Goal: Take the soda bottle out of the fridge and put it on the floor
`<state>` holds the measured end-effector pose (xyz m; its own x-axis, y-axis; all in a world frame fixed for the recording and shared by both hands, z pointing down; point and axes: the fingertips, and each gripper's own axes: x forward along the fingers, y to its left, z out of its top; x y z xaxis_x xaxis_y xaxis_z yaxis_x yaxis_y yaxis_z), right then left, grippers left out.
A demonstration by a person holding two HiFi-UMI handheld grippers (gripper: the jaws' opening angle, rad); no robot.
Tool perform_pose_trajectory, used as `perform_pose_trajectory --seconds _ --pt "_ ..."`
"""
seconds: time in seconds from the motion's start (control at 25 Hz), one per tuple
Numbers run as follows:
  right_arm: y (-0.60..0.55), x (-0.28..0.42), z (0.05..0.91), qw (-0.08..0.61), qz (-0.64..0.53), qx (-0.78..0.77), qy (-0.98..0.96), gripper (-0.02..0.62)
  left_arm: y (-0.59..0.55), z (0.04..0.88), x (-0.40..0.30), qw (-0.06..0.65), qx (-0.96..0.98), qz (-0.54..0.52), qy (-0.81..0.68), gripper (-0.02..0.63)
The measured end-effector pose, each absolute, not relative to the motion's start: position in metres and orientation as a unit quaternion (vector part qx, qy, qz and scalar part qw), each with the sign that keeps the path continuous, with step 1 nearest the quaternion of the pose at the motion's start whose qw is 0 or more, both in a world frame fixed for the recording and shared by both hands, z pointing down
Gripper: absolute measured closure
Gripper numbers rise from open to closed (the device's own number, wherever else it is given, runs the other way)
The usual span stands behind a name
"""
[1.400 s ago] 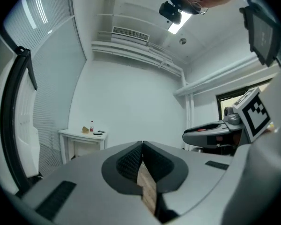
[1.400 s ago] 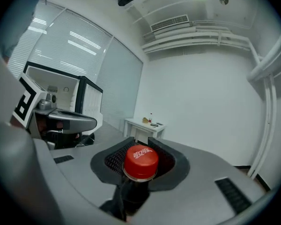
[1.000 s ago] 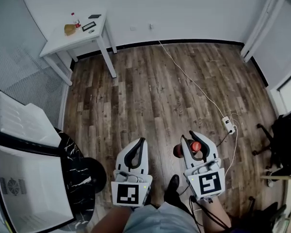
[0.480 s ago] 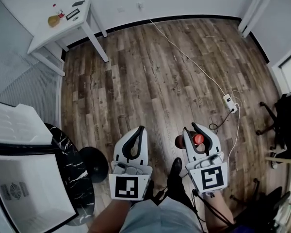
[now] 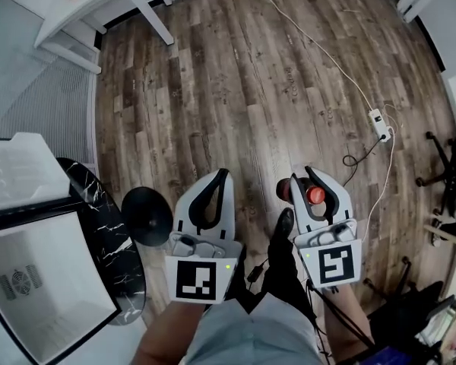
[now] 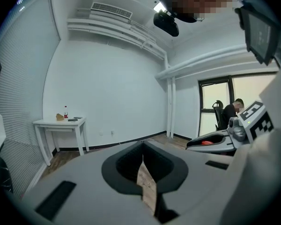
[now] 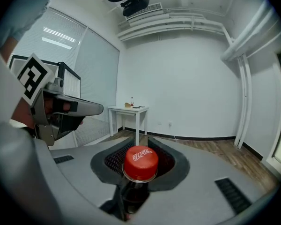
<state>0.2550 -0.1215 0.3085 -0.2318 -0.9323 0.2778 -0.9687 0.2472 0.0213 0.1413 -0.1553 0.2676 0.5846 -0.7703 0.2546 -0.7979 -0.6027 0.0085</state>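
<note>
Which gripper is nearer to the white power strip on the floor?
Right. The right gripper, holding the soda bottle, is below-left of the power strip; the left gripper sits farther left.

The head camera looked steeply down from above the person onto the brown wood-plank floor (image 5: pixel 251 90), with the left gripper (image 5: pixel 223 176) and the right gripper (image 5: pixel 307 182) close beneath it near the lower edge. Each gripper camera sat low behind its own jaws and faced almost level across the room. The red-capped soda bottle (image 7: pixel 140 163) stood very close before the right gripper's lens. All three views shared the small white table (image 5: pixel 99 2), far off by the wall in the left gripper view (image 6: pixel 61 122) and the right gripper view (image 7: pixel 129 109). Each gripper view also caught the other gripper at its edge.
</note>
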Motion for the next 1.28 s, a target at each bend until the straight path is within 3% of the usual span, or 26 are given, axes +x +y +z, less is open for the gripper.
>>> perform_pose_trajectory --seconds 1.28 --pt "-0.138 0.214 0.58 0.156 0.124 0.574 -0.794 0.494 -0.167 0.538 0.109 0.14 0.869 0.178 -0.439 0.589"
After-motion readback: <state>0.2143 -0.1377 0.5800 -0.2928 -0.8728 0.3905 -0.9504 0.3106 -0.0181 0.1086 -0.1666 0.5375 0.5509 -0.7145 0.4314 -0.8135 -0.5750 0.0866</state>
